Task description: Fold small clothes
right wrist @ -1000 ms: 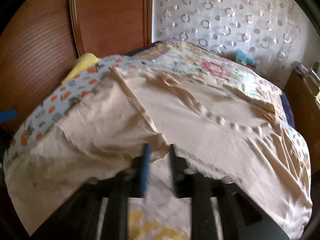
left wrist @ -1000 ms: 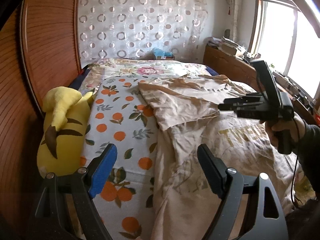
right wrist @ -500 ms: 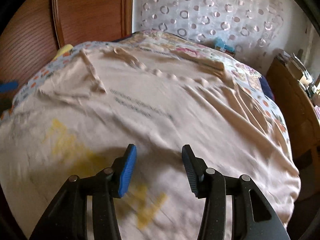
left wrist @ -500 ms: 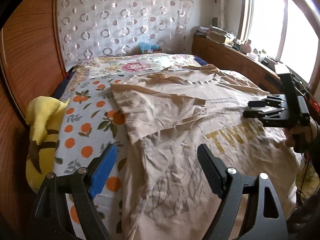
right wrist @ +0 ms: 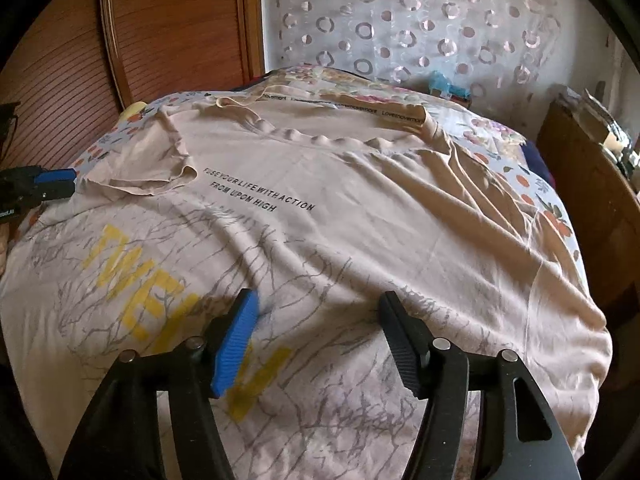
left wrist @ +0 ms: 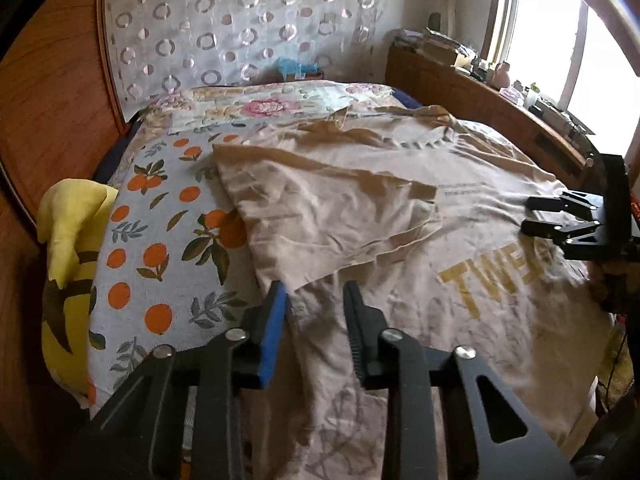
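Now left tool apart at folded sleeve edge; right tool apart over T-shirt.

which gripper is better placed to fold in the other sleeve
Right. The right gripper hangs open over the t-shirt nearer the flat sleeve; the left gripper sits by the folded sleeve.

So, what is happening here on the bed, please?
A person holding two grippers is folding a beige T-shirt with yellow letters, spread out on a bed with an orange-fruit patterned sheet. One sleeve is already folded in over the shirt body. The left gripper, jaws partly open, hovers at that sleeve's edge. The right gripper is open above the printed chest, holding nothing. A yellow plush toy lies beside the sheet.
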`<action>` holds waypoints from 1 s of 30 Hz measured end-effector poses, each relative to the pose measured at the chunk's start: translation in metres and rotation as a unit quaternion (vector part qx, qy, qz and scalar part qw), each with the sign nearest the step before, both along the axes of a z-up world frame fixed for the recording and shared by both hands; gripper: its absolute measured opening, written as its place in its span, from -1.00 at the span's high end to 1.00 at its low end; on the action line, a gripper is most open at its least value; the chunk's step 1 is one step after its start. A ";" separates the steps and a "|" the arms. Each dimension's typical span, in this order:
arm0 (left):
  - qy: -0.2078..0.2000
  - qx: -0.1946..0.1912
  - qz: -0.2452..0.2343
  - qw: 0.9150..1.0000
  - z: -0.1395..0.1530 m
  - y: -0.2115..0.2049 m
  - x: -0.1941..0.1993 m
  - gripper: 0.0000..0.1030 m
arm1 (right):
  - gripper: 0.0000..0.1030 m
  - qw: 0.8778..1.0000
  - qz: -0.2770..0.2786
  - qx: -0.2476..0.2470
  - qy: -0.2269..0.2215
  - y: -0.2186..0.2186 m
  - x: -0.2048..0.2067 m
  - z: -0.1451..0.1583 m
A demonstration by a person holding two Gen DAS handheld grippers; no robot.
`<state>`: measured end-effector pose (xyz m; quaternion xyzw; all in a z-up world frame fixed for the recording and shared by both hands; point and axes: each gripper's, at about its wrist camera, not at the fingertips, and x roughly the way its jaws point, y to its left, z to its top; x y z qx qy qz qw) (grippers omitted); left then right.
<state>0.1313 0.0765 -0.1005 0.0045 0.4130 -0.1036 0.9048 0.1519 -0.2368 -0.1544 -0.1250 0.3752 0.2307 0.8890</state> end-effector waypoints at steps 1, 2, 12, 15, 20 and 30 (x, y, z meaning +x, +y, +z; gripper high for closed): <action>0.003 0.002 0.001 1.000 -0.002 0.001 0.001 0.55 | -0.32 1.000 -0.002 0.000 0.001 0.004 0.003 -0.001; 0.005 0.003 0.001 1.000 -0.003 0.001 0.001 0.56 | -0.33 1.000 -0.003 0.001 0.002 0.006 0.005 -0.001; -0.008 0.014 -0.023 1.000 0.003 -0.014 -0.021 0.82 | -0.39 1.000 -0.006 0.000 0.004 0.007 0.010 0.000; -0.009 0.010 -0.034 0.999 0.005 -0.022 -0.030 0.82 | -0.40 1.000 -0.006 0.000 0.004 0.007 0.011 0.000; -0.014 -0.002 -0.049 0.999 0.011 -0.035 -0.046 0.82 | -0.42 1.000 -0.005 0.000 0.004 0.005 0.011 0.000; -0.011 -0.003 -0.062 0.998 0.013 -0.047 -0.061 0.77 | -0.45 1.000 -0.006 0.000 0.004 0.004 0.012 0.000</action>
